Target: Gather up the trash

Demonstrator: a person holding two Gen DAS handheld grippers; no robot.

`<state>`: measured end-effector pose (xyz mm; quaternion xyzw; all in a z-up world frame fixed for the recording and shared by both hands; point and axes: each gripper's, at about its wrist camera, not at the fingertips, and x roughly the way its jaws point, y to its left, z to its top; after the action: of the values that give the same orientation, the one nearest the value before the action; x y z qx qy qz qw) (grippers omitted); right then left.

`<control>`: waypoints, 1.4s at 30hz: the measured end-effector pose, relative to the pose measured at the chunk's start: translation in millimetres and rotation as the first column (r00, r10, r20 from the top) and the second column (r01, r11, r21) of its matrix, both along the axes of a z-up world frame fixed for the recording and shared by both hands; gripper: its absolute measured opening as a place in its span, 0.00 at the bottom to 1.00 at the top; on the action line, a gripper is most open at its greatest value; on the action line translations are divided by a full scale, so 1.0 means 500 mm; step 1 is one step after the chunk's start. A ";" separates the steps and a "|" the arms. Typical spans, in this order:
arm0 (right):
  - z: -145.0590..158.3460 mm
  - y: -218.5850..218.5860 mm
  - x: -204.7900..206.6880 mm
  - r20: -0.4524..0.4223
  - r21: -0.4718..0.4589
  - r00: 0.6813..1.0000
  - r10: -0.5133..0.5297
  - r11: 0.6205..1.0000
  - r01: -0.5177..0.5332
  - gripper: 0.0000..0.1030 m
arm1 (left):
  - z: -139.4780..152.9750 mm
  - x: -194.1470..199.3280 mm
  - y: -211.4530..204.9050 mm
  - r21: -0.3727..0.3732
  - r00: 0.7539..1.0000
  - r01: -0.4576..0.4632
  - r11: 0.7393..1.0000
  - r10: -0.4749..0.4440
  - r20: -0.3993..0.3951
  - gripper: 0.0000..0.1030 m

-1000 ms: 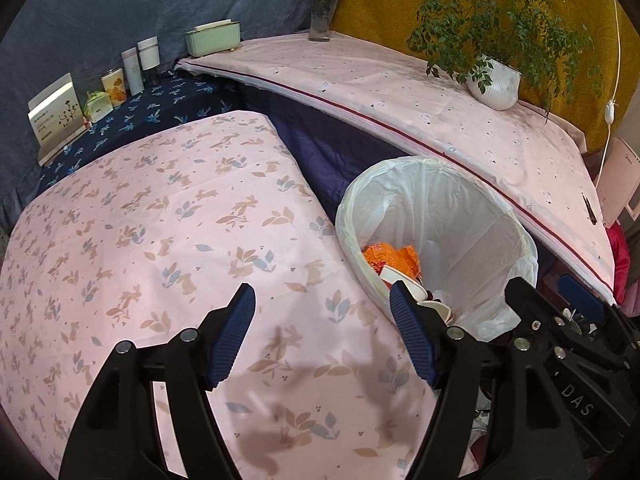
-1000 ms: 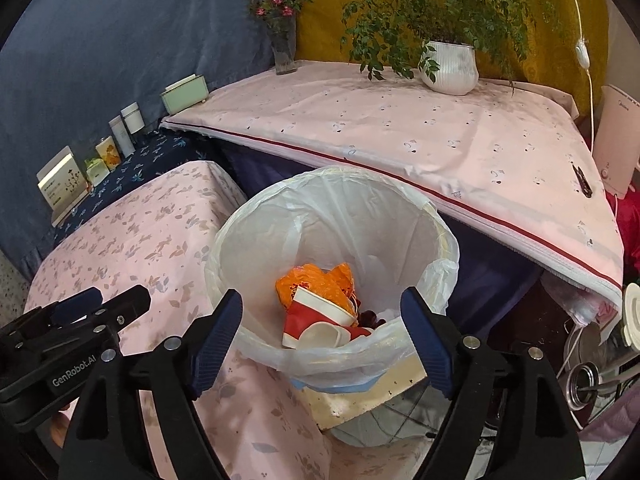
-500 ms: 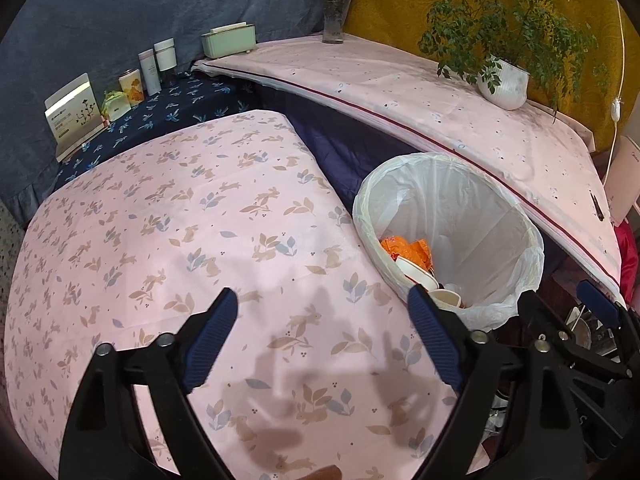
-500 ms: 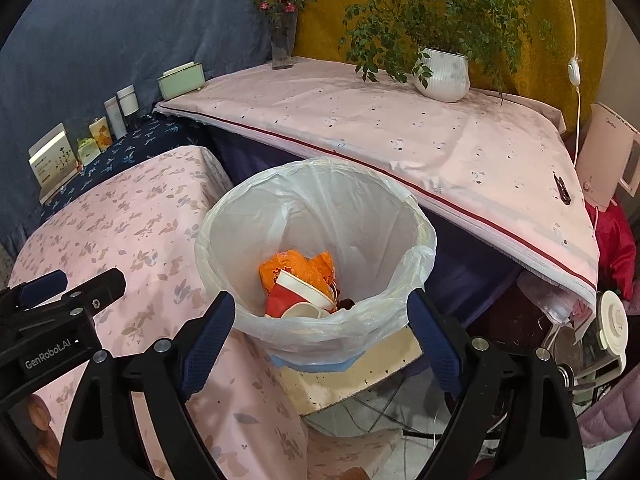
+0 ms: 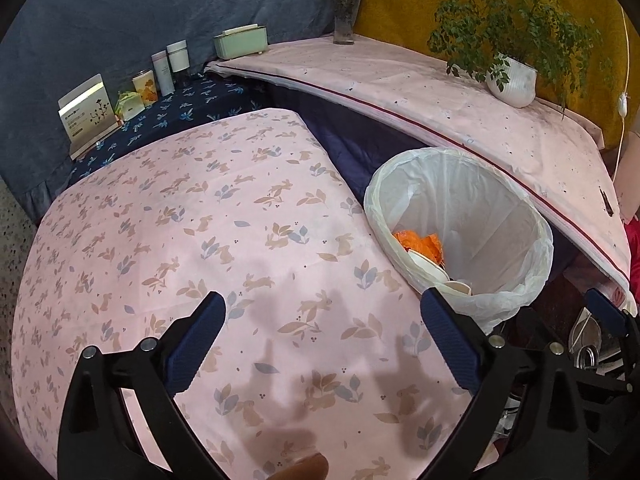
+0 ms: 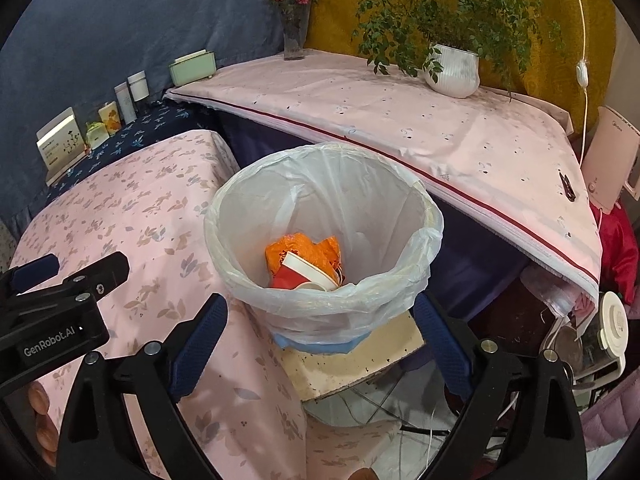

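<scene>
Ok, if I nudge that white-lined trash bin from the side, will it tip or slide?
The white plastic-lined trash bin probably tips easily: it looks nearly empty, holding only a crumpled orange wrapper and paper cups. It stands on a cream board near its edge, so it may slide off. The thin liner should crumple if pinched.

Your bin [image 6: 320,216] sits right of the near table [image 5: 180,240], cups [image 6: 308,274] and wrapper [image 6: 296,246] inside, far table [image 6: 400,120] behind, plant pot [image 6: 452,70] on it.

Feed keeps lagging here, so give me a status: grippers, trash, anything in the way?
Left gripper and right gripper open, empty, jaws just widened. Cups and orange wrapper lie in the bin. Nothing blocks it.
</scene>
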<state>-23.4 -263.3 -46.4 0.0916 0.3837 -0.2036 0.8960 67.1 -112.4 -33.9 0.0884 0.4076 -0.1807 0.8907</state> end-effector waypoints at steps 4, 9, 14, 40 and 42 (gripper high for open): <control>0.001 0.010 -0.004 -0.007 -0.033 1.000 -0.001 0.999 0.000 0.88 | -0.006 -0.003 0.000 0.006 1.000 -0.002 1.000 0.003 -0.016 0.91; 0.002 0.010 -0.009 -0.008 -0.049 1.000 -0.011 0.999 0.011 0.88 | -0.011 -0.007 0.005 0.006 1.000 -0.020 1.000 0.020 -0.024 0.91; 0.001 -0.002 -0.017 -0.004 -0.040 0.999 -0.037 0.999 0.037 0.88 | -0.015 -0.009 0.012 0.014 0.999 -0.035 0.999 0.035 -0.022 0.92; -0.011 0.000 -0.026 -0.006 -0.065 0.999 -0.037 0.997 0.037 0.88 | -0.029 -0.023 0.008 0.044 0.999 -0.036 0.998 0.036 -0.010 0.92; -0.013 0.000 -0.026 -0.009 -0.067 0.999 -0.037 0.997 0.036 0.88 | -0.031 -0.024 0.006 0.048 0.999 -0.035 0.998 0.035 -0.005 0.92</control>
<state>-36.5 -263.1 -52.8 0.0678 0.3794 -0.2330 0.8928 55.0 -109.4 -49.3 0.1018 0.4160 -0.1557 0.8901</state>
